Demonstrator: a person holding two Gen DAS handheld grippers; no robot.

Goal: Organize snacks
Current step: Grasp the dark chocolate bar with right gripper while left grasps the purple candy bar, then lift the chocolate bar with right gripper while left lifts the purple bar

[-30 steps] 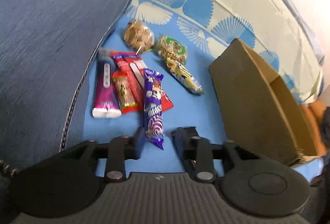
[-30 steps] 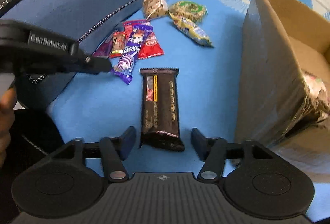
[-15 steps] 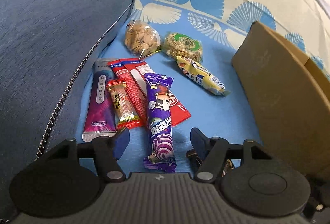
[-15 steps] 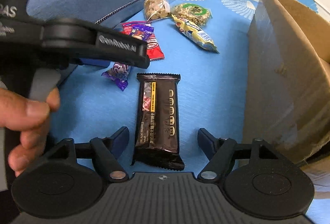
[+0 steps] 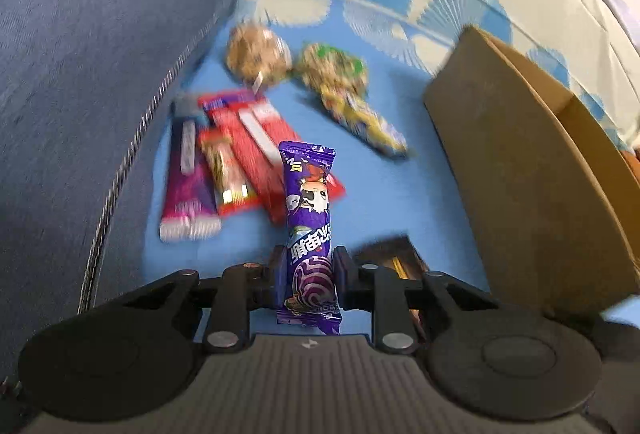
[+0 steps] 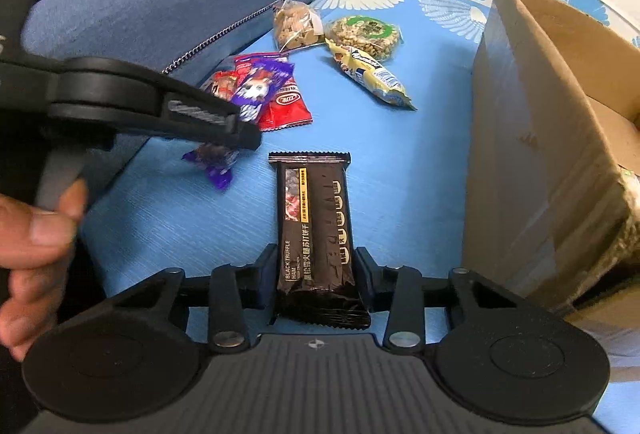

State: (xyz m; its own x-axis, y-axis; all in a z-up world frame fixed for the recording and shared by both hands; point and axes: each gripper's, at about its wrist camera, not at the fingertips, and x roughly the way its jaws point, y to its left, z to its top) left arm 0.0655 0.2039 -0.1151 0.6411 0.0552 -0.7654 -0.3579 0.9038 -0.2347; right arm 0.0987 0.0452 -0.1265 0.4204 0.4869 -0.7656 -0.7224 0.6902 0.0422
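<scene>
Blue sheet; purple snack between left tongs (pinched).

A purple bar is pinched lengthwise between the left tongs. A black bar lies on the blue sheet with its near end between the right tongs. Beyond lie red packs, a maroon stick, a yellow bar and two clear bags of snacks. The cardboard box stands open on the right.
</scene>
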